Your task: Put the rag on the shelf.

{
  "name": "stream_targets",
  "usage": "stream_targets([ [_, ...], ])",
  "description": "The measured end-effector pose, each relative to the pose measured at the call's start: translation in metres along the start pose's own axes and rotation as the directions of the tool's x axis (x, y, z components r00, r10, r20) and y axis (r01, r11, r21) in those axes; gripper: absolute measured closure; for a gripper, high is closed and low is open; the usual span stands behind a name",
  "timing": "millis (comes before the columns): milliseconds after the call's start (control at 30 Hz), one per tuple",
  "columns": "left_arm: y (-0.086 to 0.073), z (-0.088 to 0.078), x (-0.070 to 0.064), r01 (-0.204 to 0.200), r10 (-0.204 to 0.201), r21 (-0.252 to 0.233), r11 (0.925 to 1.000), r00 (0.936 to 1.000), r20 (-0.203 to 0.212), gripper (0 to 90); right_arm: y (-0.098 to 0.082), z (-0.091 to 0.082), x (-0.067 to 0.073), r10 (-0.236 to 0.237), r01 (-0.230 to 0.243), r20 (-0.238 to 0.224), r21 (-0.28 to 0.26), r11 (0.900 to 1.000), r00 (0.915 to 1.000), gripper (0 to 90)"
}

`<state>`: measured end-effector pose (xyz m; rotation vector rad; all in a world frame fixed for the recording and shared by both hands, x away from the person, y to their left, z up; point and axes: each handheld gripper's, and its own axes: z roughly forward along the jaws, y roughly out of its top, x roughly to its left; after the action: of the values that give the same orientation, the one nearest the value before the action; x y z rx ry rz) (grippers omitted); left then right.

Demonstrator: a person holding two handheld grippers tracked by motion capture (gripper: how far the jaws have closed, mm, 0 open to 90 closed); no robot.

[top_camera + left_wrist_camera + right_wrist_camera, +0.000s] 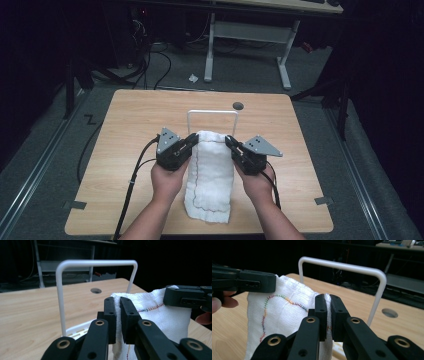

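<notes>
Wooden table, one white rack, one cloth, two tongs pinching its corners

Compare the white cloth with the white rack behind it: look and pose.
The cloth is soft woven fabric with coloured stitching; the rack is a thin, rigid, bare bar. The cloth hangs pinched by the left gripper and right gripper; the rack stands untouched on the table. Both are white.

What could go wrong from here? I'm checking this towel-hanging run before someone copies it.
Both the left gripper and right gripper pinch only the top corners of the white cloth, so a corner might slip free. The cloth's lower end trails on the table and could drag. The white rack stands just behind; the hanging cloth may snag its bar or tip it.
</notes>
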<state>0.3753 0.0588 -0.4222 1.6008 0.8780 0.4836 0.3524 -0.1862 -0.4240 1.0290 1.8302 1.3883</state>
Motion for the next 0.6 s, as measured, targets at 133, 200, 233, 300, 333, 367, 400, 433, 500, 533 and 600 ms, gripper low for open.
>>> stream_targets([
  [133,0.014,-0.003,-0.003,-0.016,0.016,-0.028,0.9995,0.9999,0.005,84.1,0.014,-0.004,0.0,-0.008,0.008,0.001,-0.034,0.999,1.0,86.0],
  [200,0.022,-0.005,-0.005,-0.032,0.032,-0.043,0.9986,0.9995,0.005,84.1,0.024,-0.007,-0.001,-0.011,0.011,0.001,-0.059,0.998,0.9999,86.0],
  [233,0.025,-0.006,-0.006,-0.038,0.038,-0.052,0.9979,0.9993,0.004,84.1,0.024,-0.007,-0.001,-0.011,0.011,0.001,-0.059,0.998,0.9999,86.0],
  [300,0.032,-0.009,-0.008,-0.047,0.048,-0.065,0.9968,0.9988,0.006,84.1,0.031,-0.009,-0.001,-0.016,0.016,0.001,-0.071,0.997,0.9999,86.0],
  [333,0.035,-0.01,-0.008,-0.05,0.051,-0.071,0.9962,0.9987,0.005,84.2,0.034,-0.01,-0.001,-0.015,0.015,0.002,-0.074,0.997,0.9999,86.0],
  [367,0.038,-0.011,-0.009,-0.051,0.051,-0.076,0.9958,0.9987,0.006,84.2,0.037,-0.011,-0.001,-0.02,0.021,0.004,-0.083,0.996,0.9998,86.0],
  [400,0.04,-0.012,-0.009,-0.052,0.052,-0.08,0.9955,0.9986,0.007,84.1,0.04,-0.012,-0.001,-0.019,0.02,0.005,-0.089,0.996,0.9998,86.0],
  [433,0.043,-0.012,-0.009,-0.055,0.055,-0.082,0.9951,0.9985,0.005,84.1,0.043,-0.013,-0.001,-0.021,0.022,0.005,-0.095,0.995,0.9998,86.0],
  [500,0.048,-0.014,-0.01,-0.06,0.061,-0.093,0.9938,0.9981,0.005,84.1,0.048,-0.014,-0.002,-0.019,0.019,0.006,-0.108,0.994,0.9998,86.0],
  [533,0.051,-0.014,-0.011,-0.066,0.067,-0.1,0.9928,0.9977,0.005,84.1,0.05,-0.015,-0.002,-0.021,0.022,0.008,-0.113,0.993,0.9997,86.0],
  [600,0.057,-0.016,-0.012,-0.074,0.075,-0.113,0.9909,0.9972,0.006,84.2,0.055,-0.017,-0.003,-0.023,0.023,0.007,-0.123,0.992,0.9997,86.1],
])
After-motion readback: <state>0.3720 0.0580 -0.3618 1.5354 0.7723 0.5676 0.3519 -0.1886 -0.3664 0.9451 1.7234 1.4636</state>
